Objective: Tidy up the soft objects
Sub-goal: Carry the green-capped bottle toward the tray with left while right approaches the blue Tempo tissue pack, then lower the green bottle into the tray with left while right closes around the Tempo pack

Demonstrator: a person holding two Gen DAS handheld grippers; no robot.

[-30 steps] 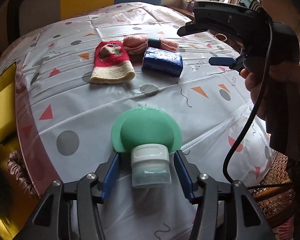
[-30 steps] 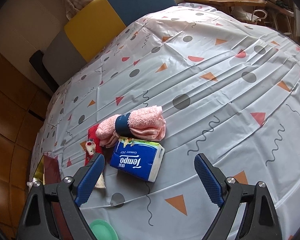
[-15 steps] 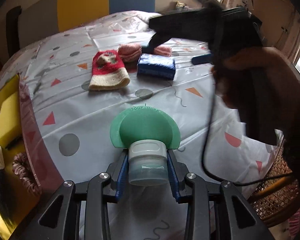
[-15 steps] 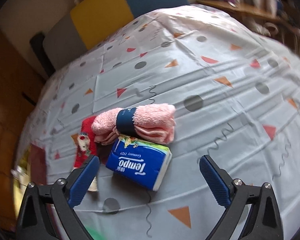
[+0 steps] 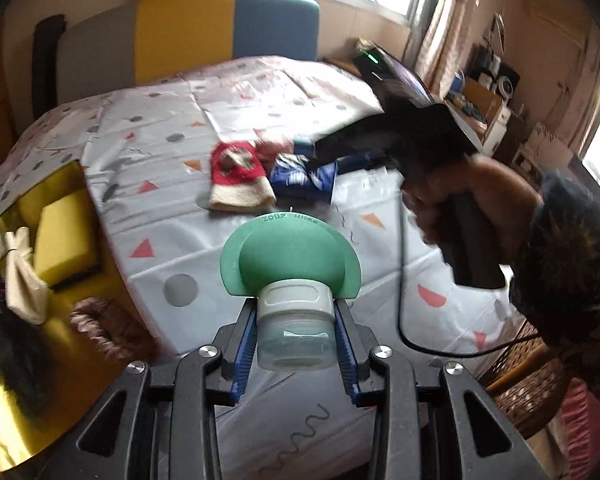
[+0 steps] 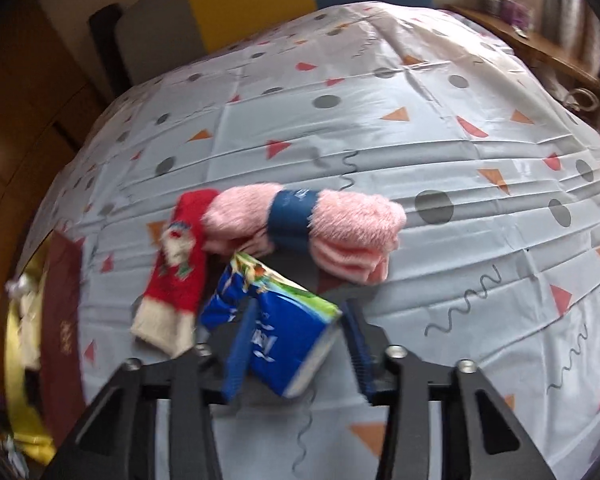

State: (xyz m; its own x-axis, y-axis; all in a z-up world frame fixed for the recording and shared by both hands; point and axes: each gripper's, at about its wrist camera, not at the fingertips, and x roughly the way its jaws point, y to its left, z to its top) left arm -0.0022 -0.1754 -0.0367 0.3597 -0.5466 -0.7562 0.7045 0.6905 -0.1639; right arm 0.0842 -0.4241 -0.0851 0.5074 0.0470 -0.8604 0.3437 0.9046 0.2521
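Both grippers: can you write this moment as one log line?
left gripper: shut on green-capped bottle | right gripper: shut on tissue pack

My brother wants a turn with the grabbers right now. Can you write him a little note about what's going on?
Left gripper: shut on the green bottle, held above the table.
Right gripper: shut on the blue tissue pack, which sits tilted between the fingers.
On the table: the red sock and the pink towel roll lie touching, just beyond the tissue pack.
The gold box at the table's left edge already holds a yellow sponge and a few other things.
Done: both grips are made.
Left: probably put both held things away, then the sock and towel.
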